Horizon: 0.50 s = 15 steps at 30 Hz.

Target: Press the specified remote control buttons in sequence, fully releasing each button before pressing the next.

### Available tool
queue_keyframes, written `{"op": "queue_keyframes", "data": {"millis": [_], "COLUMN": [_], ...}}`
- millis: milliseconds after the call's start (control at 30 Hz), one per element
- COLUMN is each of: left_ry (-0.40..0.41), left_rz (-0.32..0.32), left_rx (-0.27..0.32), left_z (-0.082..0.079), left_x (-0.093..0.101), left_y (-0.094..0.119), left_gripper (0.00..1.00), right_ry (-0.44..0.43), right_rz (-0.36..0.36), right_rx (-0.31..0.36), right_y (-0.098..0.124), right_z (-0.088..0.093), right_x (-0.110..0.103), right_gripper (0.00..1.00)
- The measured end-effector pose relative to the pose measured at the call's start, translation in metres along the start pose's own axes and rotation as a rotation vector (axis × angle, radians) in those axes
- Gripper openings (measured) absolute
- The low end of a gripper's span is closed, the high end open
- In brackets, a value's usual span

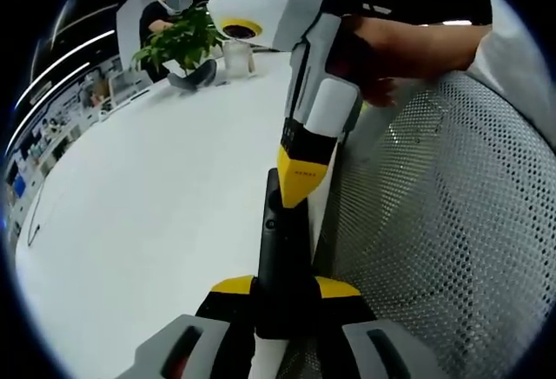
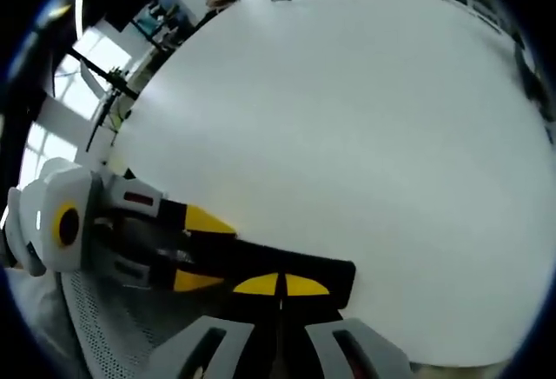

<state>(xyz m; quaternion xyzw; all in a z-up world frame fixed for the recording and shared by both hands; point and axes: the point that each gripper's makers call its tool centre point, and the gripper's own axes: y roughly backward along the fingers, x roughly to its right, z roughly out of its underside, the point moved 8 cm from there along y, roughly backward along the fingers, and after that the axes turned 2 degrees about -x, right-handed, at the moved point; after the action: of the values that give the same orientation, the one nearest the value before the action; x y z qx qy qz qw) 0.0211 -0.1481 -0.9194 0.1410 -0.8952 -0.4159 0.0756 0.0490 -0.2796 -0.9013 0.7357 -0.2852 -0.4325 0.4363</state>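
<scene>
Remote control (image 1: 282, 262): we found a long, slim black bar with a matte face, lying at the edge of the table; in the right gripper view (image 2: 287, 273) it ran from 9 toward 3 o'clock.
Left gripper (image 1: 285, 290): its yellow-tipped jaws were pinching the near end of the remote from both sides, at 6 o'clock in the left gripper view.
Right gripper (image 1: 301, 175): we saw it reach in from 12 o'clock, white plastic body, yellow tips pressed together and resting on the far end of the remote. In its own view (image 2: 280, 285) the tips met over the remote's top face.
Table (image 1: 156, 196): smooth, white, rounded.
Chair back (image 1: 452, 231): white perforated mesh, curved, at 3 o'clock.
Potted plant (image 1: 182, 40): leafy green, far off at 11 o'clock, beside a glass jar (image 1: 238, 56).
</scene>
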Motion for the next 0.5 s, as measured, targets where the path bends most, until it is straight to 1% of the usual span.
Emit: {"op": "queue_keyframes", "data": {"millis": [133,167,233,300,500], "left_ry": [0.021,0.020,0.014,0.012,0.008], "left_rz": [0.001,0.002,0.003,0.005,0.006], "left_rx": [0.006,0.007,0.008,0.009,0.009], "left_z": [-0.0001,-0.0001,0.0001,0.0001,0.0000], "left_x": [-0.0006,-0.0005,-0.0006,-0.0007,-0.0008], "left_y": [0.0006,0.0006,0.0004,0.0004,0.0000], "left_gripper": [0.24,0.24,0.24,0.24,0.24], "right_ry": [-0.050,-0.097,-0.144,-0.153,-0.144], "right_rz": [-0.005,-0.025,-0.047,-0.052,-0.049], "right_rx": [0.021,0.026,0.031,0.033,0.031], "right_y": [-0.0004,-0.0008,-0.0003,-0.0003,-0.0010], "right_z": [-0.0016,-0.0011,-0.0005,-0.0005,-0.0008], "right_x": [0.0028,0.0043,0.0054,0.0080,0.0064], "right_gripper": [0.00,0.00,0.00,0.00,0.00]}}
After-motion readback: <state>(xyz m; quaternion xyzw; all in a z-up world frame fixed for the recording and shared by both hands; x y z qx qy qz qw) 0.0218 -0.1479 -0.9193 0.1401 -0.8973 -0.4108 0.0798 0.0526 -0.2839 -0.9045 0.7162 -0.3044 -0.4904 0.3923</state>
